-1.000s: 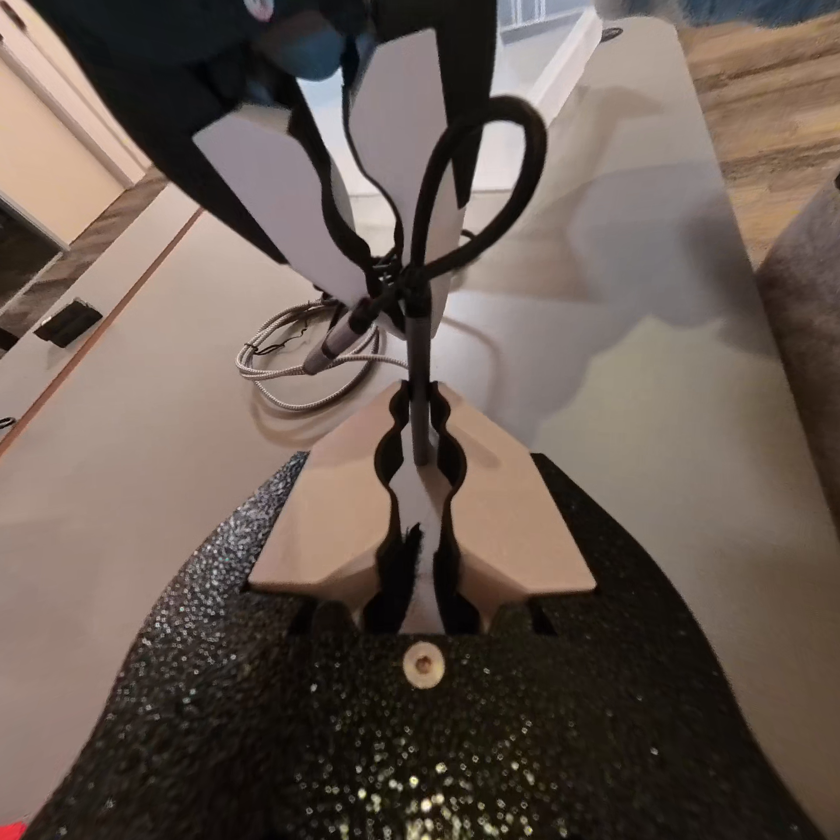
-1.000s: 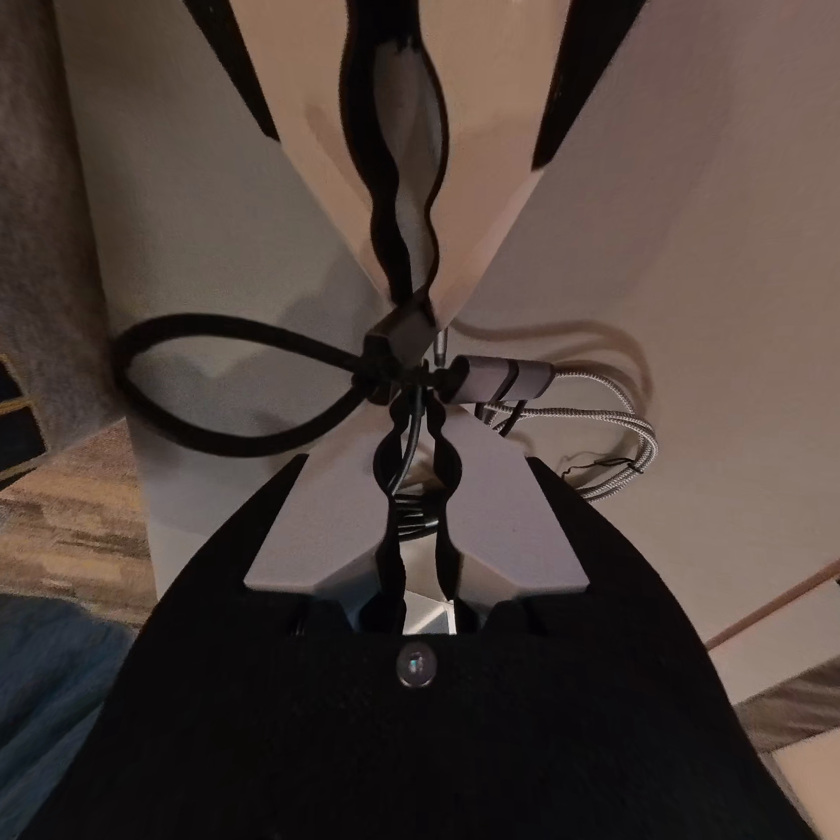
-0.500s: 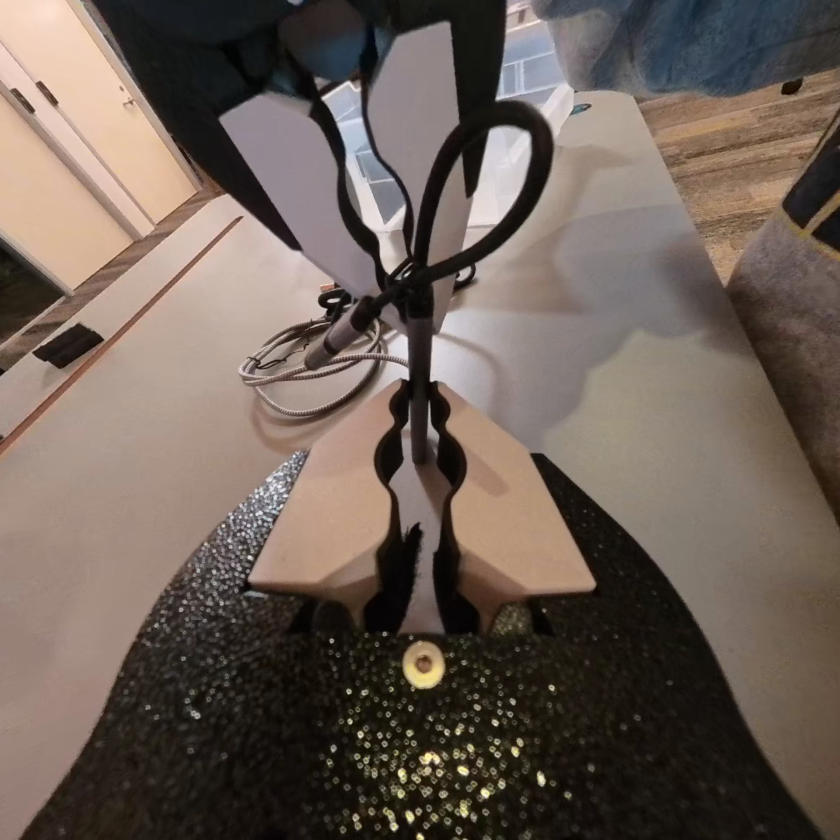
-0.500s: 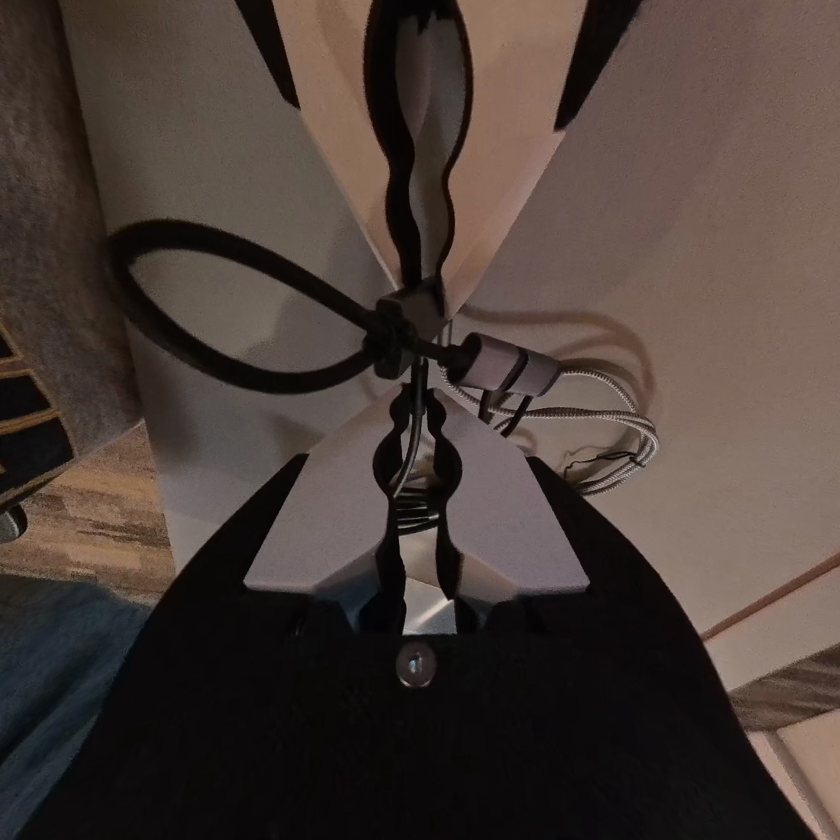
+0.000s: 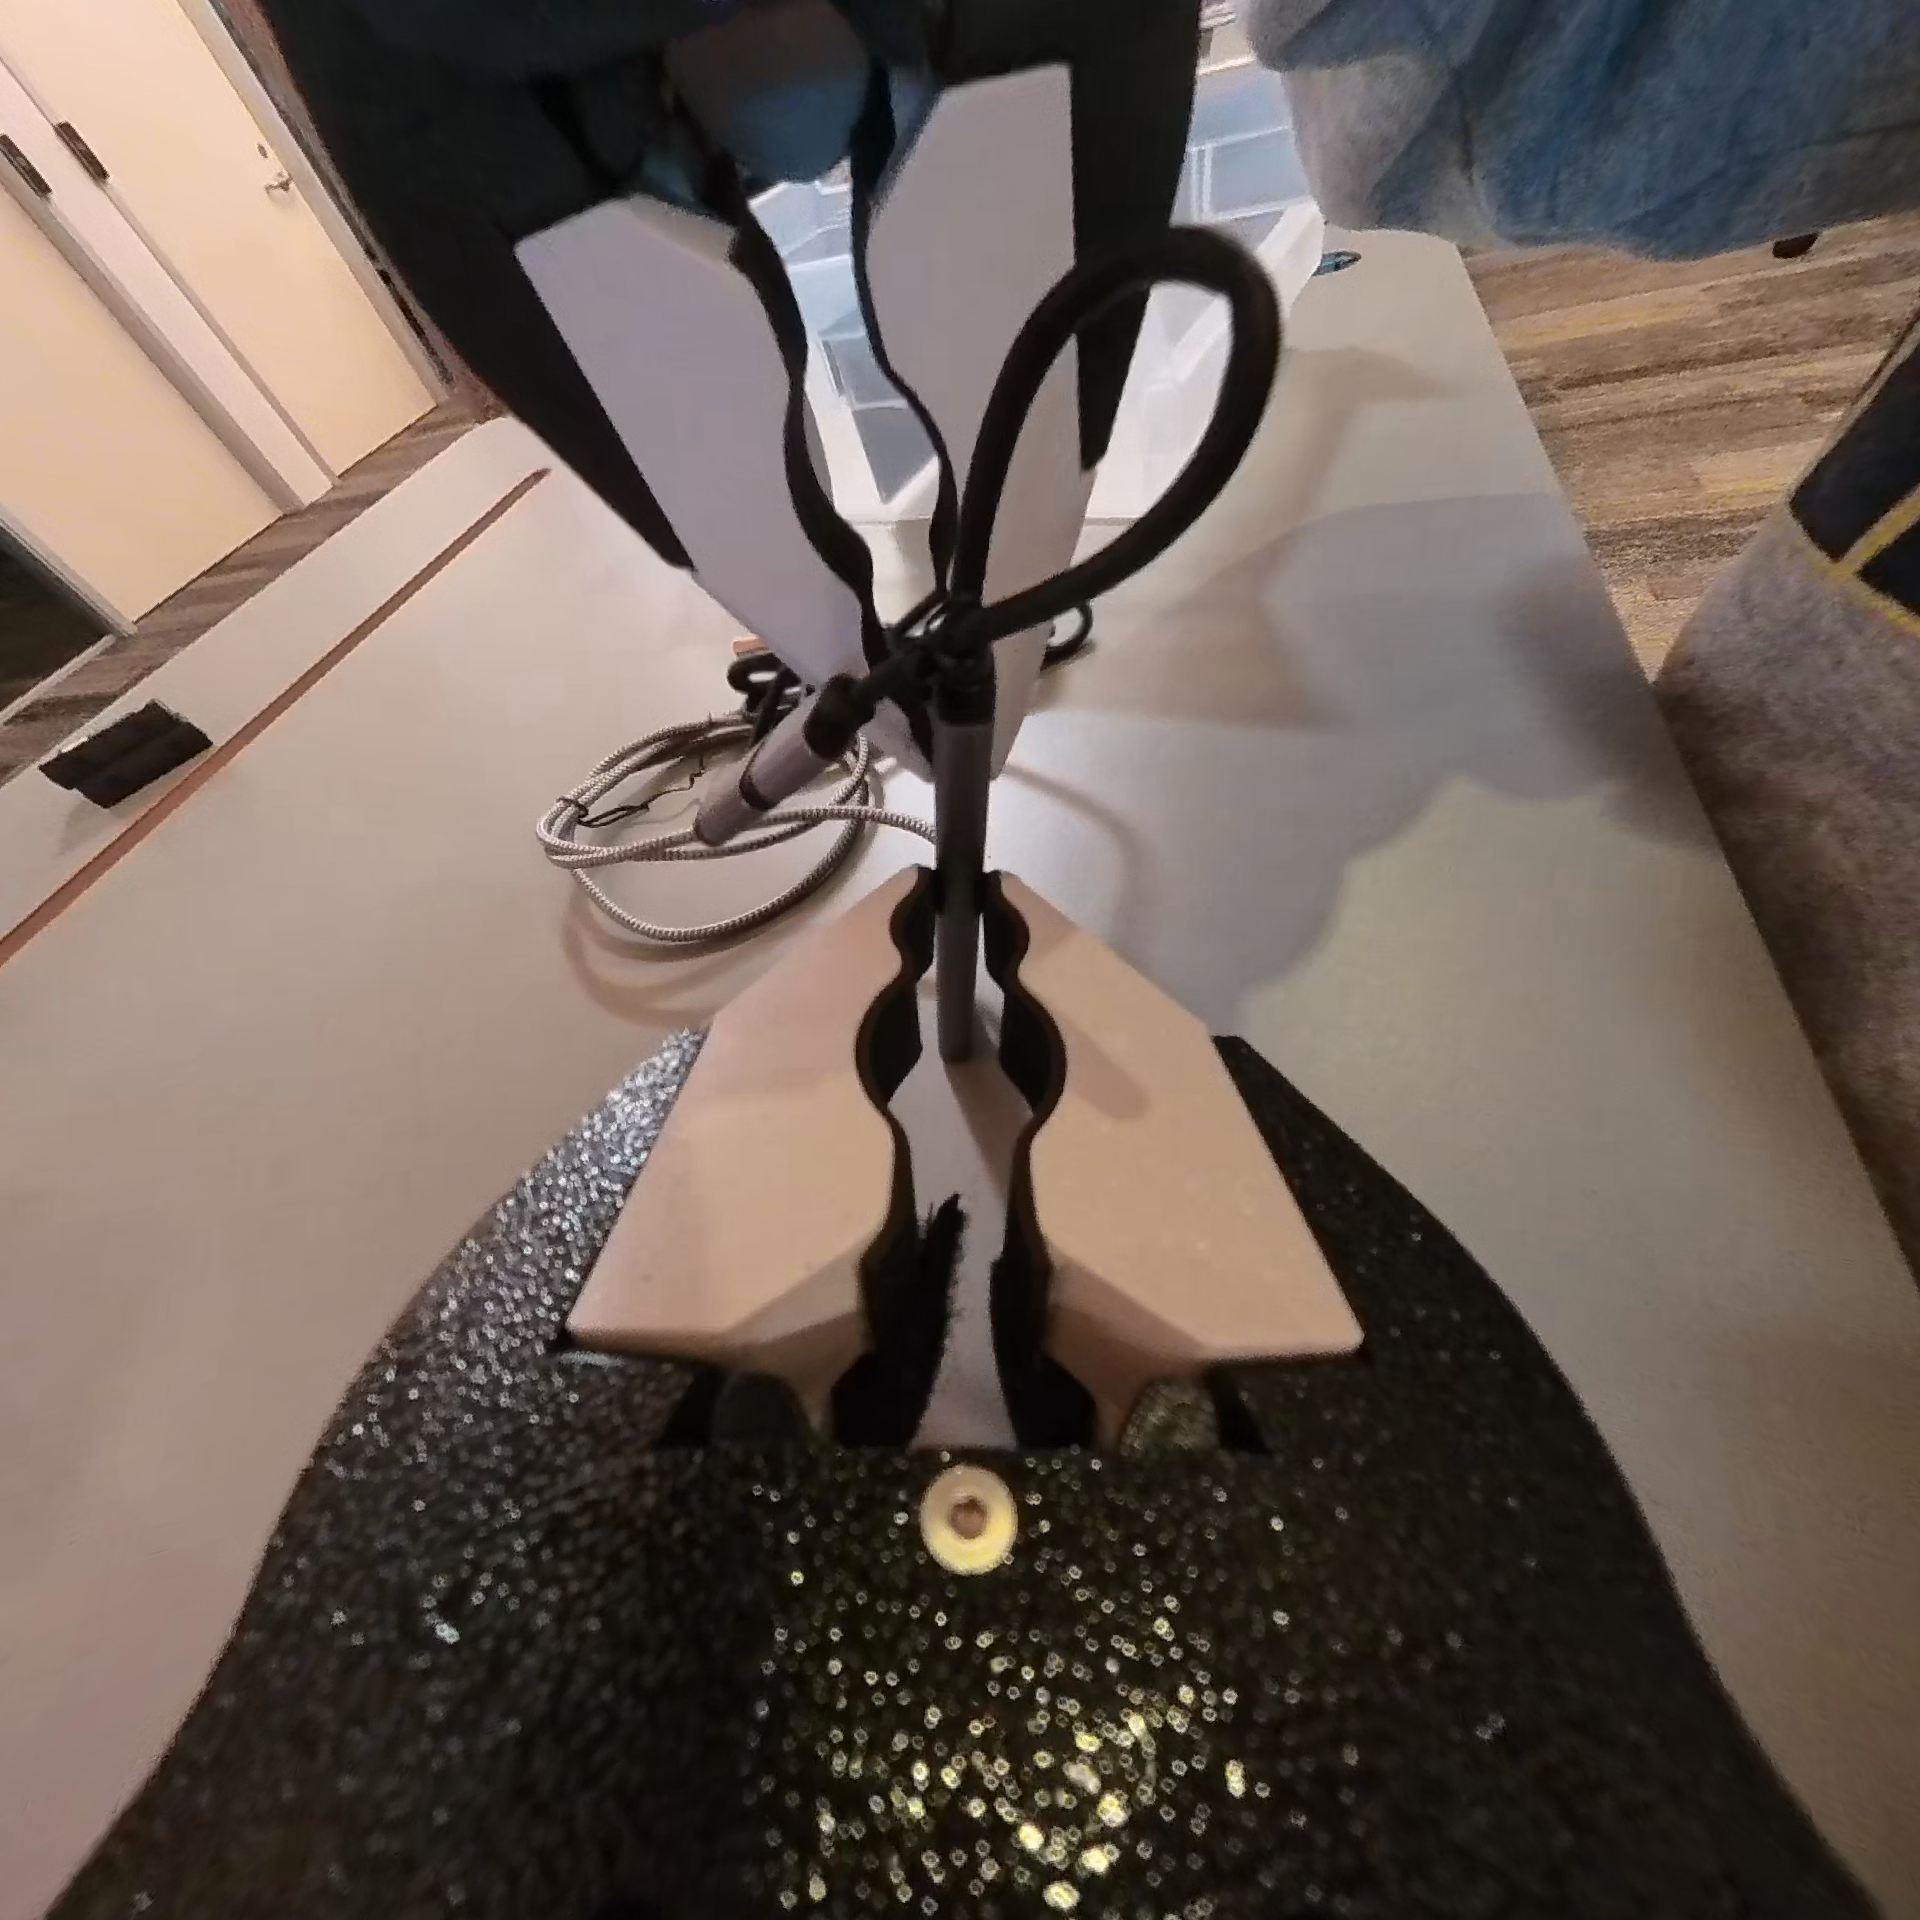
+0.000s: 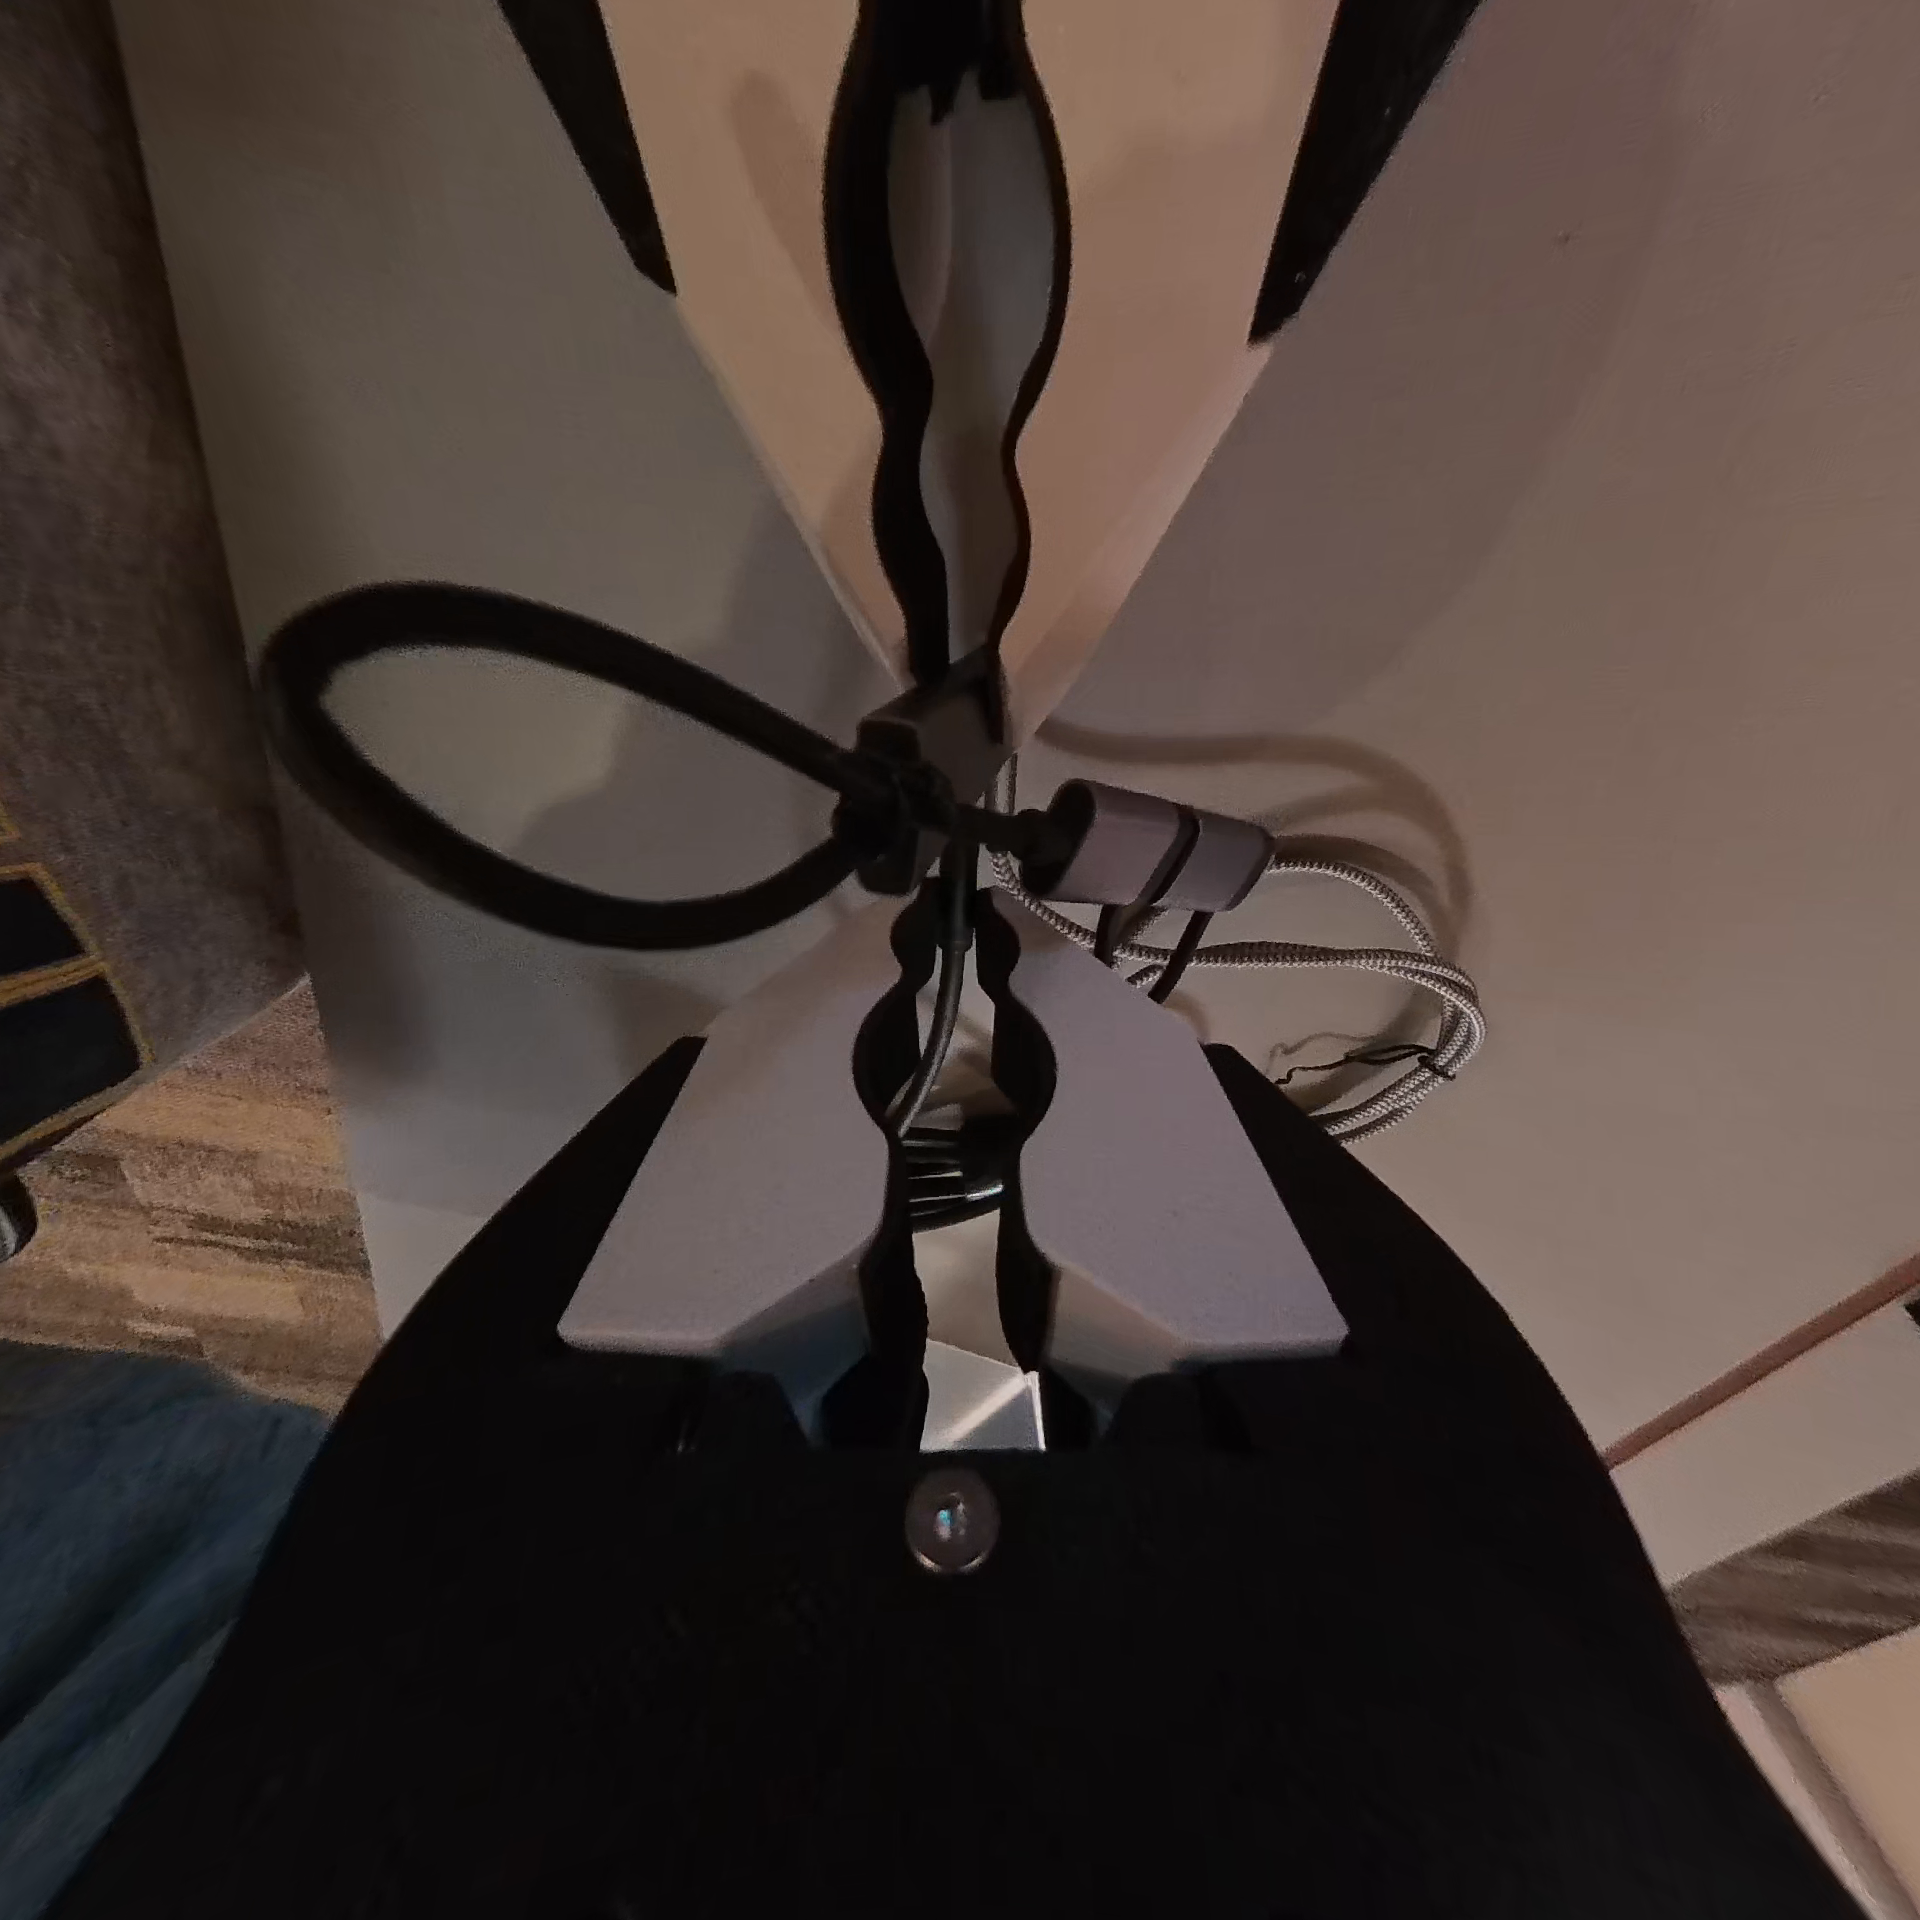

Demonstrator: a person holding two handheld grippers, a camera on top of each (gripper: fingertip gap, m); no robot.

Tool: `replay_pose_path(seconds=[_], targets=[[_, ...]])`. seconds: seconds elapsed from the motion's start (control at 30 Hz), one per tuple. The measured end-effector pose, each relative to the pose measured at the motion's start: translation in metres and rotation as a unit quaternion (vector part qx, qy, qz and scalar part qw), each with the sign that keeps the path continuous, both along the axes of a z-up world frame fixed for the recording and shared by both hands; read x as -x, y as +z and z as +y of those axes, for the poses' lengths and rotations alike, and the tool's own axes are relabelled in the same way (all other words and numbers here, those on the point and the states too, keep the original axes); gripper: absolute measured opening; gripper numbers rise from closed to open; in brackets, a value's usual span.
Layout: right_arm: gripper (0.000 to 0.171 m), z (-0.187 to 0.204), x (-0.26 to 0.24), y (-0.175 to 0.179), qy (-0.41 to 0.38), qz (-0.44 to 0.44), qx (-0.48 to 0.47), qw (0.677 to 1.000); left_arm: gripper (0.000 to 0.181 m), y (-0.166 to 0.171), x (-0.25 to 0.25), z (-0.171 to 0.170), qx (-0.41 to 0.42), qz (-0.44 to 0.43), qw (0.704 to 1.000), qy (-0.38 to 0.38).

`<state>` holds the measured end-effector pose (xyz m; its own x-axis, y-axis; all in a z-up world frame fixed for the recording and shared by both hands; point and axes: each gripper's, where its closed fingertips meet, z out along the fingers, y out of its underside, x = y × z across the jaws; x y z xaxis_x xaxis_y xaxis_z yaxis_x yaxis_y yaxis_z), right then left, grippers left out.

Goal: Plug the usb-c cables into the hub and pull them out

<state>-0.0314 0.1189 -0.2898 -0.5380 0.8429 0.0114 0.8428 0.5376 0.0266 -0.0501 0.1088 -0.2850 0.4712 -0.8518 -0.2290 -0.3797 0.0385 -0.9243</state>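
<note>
My left gripper (image 5: 958, 883) is shut on a slim grey hub (image 5: 956, 935), seen edge-on and held above the pale table (image 5: 312, 1039). The hub's thick black cable (image 5: 1195, 416) loops off its far end. My right gripper (image 6: 940, 914) meets the hub (image 6: 951, 717) tip to tip and is shut on a thin black usb-c cable (image 6: 940, 997) at that end. In the left wrist view it (image 5: 925, 665) comes down from above. A grey plug (image 6: 1153, 852) on a braided cable (image 6: 1403, 1039) hangs beside the hub's end; I cannot tell whether it is plugged in.
The braided cable's coil (image 5: 707, 831) lies on the table behind the grippers. A grey upholstered seat (image 5: 1818, 831) stands by the table's right edge. A small black object (image 5: 125, 748) lies on the neighbouring table at left. Blue fabric (image 5: 1610, 125) hangs at top right. Only a small space, under 4 cm, lies between the two pairs of fingers. The grey upholstered seat (image 5: 1818, 831) is about equally far from each gripper, around 20 cm. My right wrist view (image 6: 187, 739) looks at it from another angle.
Both grippers keep their holds. The left view has tilted up, showing more of the room. The grey plug has swung slightly, its cable end dipping.
</note>
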Motion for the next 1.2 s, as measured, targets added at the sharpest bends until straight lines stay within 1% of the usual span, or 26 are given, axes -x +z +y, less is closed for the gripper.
replay_pose_path(seconds=[0.03, 0.47, 0.97, 1.2], targets=[[0.004, 0.0004, 0.0000, 0.0003, -0.001, 0.001, 0.000, 1.000, 0.006, 0.0000, 0.0001, 0.0003, 0.002, -0.001, 1.000, 0.001], [0.004, 0.0051, 0.0004, 0.0030, 0.005, -0.003, -0.021, 1.000, 0.006, 0.0001, 0.0003, 0.0042, 0.040, -0.011, 0.999, 0.017], [0.004, 0.0064, 0.0011, -0.0029, 0.002, -0.021, -0.017, 1.000, 0.006, -0.0001, 0.0012, 0.0044, 0.039, -0.018, 0.999, 0.009], [0.005, 0.0046, 0.0033, -0.0022, 0.002, -0.015, -0.010, 1.000, 0.006, -0.0003, 0.0035, 0.0026, 0.034, -0.016, 0.999, 0.000]])
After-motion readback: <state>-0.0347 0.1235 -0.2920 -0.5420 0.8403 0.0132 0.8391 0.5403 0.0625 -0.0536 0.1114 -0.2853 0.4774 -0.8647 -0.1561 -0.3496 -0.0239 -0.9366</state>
